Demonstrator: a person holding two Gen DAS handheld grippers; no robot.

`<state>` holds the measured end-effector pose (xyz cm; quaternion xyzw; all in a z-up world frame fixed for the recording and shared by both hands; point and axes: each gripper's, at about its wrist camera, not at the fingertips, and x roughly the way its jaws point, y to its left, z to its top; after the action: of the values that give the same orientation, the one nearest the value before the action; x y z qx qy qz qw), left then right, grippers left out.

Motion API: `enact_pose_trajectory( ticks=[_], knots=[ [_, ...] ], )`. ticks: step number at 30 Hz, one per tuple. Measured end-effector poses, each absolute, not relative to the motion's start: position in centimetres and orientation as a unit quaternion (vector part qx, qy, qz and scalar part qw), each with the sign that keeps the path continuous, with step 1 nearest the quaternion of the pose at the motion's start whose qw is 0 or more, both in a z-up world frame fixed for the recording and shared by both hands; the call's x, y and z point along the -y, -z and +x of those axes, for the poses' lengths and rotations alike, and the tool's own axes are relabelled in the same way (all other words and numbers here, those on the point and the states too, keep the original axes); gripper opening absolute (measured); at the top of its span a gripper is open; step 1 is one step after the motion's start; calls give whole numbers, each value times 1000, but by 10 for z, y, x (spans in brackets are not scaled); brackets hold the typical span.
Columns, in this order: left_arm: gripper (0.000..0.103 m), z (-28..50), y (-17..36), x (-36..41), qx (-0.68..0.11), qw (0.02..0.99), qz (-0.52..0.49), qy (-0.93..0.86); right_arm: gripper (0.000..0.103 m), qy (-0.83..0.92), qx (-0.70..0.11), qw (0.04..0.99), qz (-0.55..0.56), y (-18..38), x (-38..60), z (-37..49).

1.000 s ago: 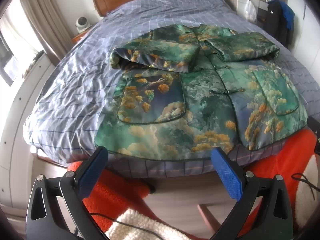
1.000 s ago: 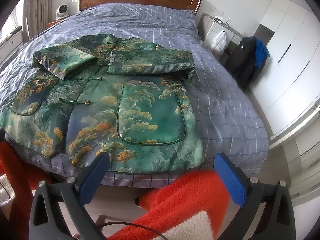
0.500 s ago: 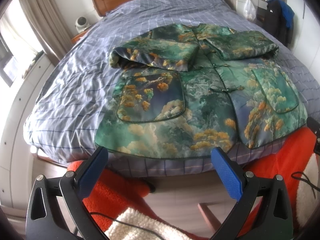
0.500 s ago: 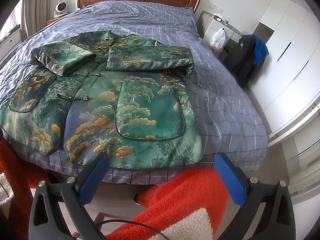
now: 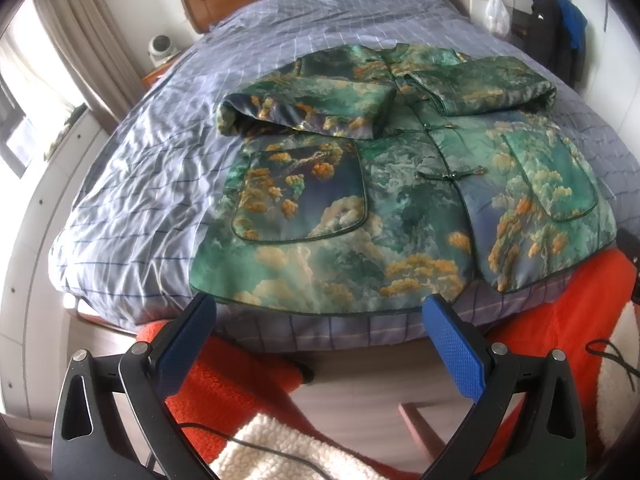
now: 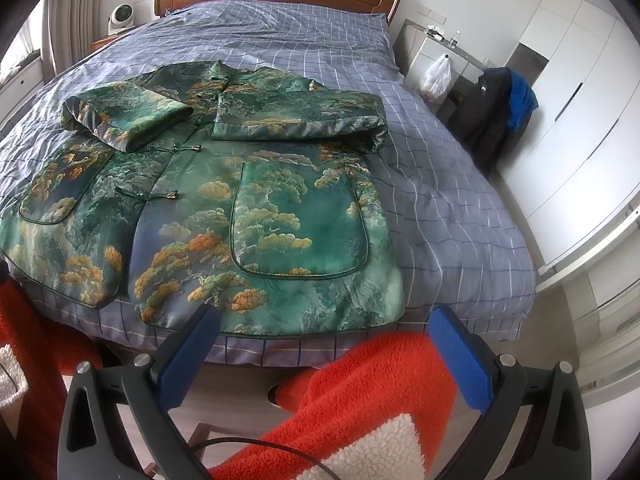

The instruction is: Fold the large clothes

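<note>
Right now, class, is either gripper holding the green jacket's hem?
No: the left gripper and right gripper both hang open short of the green jacket, touching no fabric.

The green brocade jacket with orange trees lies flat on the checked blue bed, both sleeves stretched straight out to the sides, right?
Not quite. The green brocade jacket lies flat on the checked blue bed, but both sleeves are folded across its chest, as the right wrist view shows.
</note>
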<state>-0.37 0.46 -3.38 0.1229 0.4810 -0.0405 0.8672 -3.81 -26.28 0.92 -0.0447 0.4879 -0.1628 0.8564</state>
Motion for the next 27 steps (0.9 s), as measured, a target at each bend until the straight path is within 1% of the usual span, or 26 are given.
enact_pose_trajectory(
  ticks=[7, 10, 13, 15, 18, 21, 24, 27],
  knots=[
    [103, -2, 38, -2, -495, 857, 109, 87, 103, 151, -487, 859, -37, -11, 262, -40],
    [103, -3, 41, -1, -503, 852, 106, 101, 103, 86, -486, 870, -11, -14, 257, -40],
    [103, -4, 42, 0, -509, 847, 99, 117, 103, 30, -478, 877, -30, -18, 245, -32],
    [103, -4, 41, -2, -513, 844, 90, 127, 103, -3, -453, 889, -59, -27, 241, -17],
    [103, -7, 38, -2, -510, 846, 91, 126, 103, -14, -421, 900, -112, -38, 241, 24],
    [103, -7, 36, -8, -508, 850, 86, 111, 103, -28, -423, 888, -177, -27, 233, 85],
    [103, -6, 35, -19, -511, 852, 73, 93, 103, -45, -445, 867, -219, 6, 221, 152],
    [103, -6, 33, -32, -511, 854, 59, 77, 102, -32, -465, 852, -237, 49, 216, 208]
  ],
)
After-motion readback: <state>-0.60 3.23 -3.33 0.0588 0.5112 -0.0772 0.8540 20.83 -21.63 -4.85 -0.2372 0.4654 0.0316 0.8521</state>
